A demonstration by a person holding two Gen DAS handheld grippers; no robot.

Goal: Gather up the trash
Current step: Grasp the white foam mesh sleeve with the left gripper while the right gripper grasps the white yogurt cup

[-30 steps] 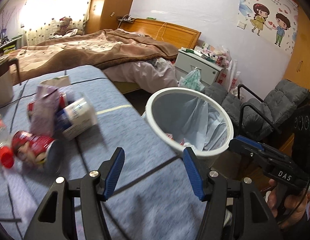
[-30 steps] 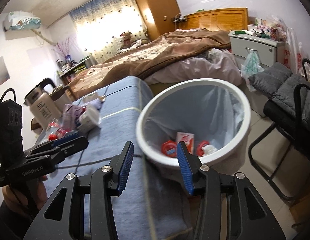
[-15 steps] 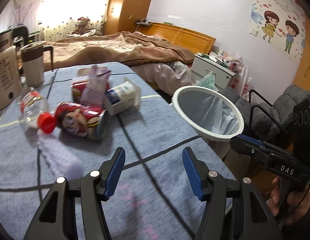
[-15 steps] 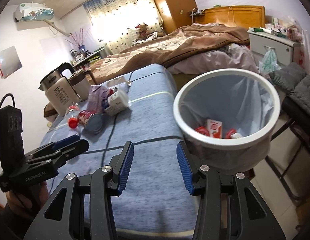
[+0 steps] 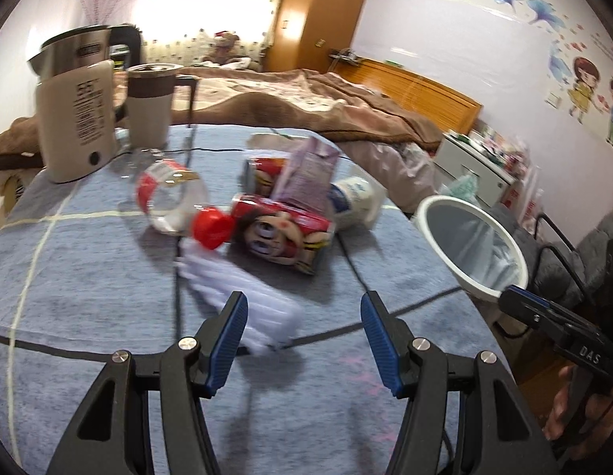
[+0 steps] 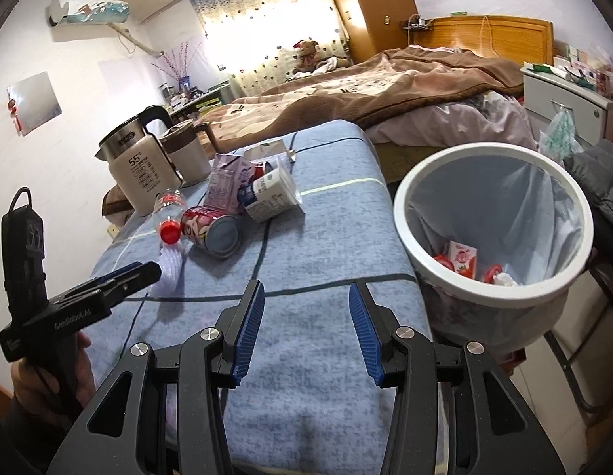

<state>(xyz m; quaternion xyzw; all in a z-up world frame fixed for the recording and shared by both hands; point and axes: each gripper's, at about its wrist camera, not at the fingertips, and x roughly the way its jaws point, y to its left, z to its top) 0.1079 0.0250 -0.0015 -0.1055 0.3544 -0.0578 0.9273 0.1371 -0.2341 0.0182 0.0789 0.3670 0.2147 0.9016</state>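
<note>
Trash heap sits mid-bench (image 6: 306,269): red can (image 5: 282,233) on its side, clear bottle (image 5: 176,194) left of it, purple carton (image 5: 306,174) and white cup (image 5: 354,202) behind, crumpled white wrapper (image 5: 243,301) nearest. Left gripper (image 5: 302,336) jaws spread, empty, just short of the wrapper. Right gripper (image 6: 302,332) jaws spread, empty. Bin (image 6: 492,293) stands right of the bench.

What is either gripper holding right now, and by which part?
Nothing. The left gripper and the right gripper are both open and empty above the blue tablecloth; the trash, such as the red can, lies untouched.
</note>
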